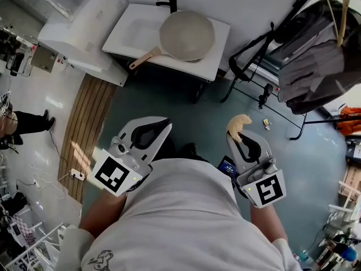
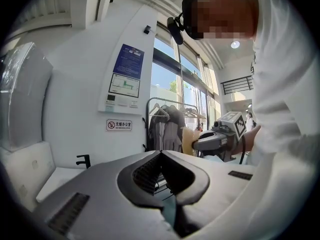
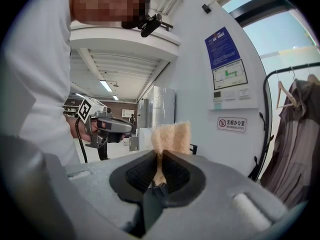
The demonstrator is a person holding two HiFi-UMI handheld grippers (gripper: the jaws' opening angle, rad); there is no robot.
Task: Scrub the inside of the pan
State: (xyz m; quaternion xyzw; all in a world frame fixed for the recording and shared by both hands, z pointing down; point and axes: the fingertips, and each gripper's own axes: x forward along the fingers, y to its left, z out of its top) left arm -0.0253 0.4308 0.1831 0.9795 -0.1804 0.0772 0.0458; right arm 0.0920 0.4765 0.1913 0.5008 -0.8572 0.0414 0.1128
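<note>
So, the pan (image 1: 186, 35) is parked on the white sink unit (image 1: 211, 66), right by the black tap (image 1: 167, 3). Its round bowl is laid over the right part of the basin, open side up, and the pale wooden-looking handle (image 1: 144, 59) is pointed out toward the front left edge. The inside looks light beige; no more than that can be made out from the head view.

Both grippers are held low, close to the white shirt (image 1: 192, 219), well apart from the pan, with dark floor showing in between. The left gripper (image 1: 166, 120) is closed all the way: its two tips are pressed together in its own view and nothing is caught between them. The right gripper (image 3: 161, 153) is clamped on a tan sponge (image 3: 171, 136), which is pinched by its lower end so that most of it sticks up past the tips. The two grippers are held side by side and each one can be spotted in the other's view.

Around the place, a clothes rack (image 1: 316, 55) with grey garments and a wooden hanger is seen to the right of the sink unit, a slatted wooden mat (image 1: 87, 134) is laid on the floor at the left, and a white power strip (image 1: 77, 174) is lying on its lower end. A small red-and-white sign (image 2: 119, 125) is stuck on the wall under a blue poster (image 2: 127, 76).
</note>
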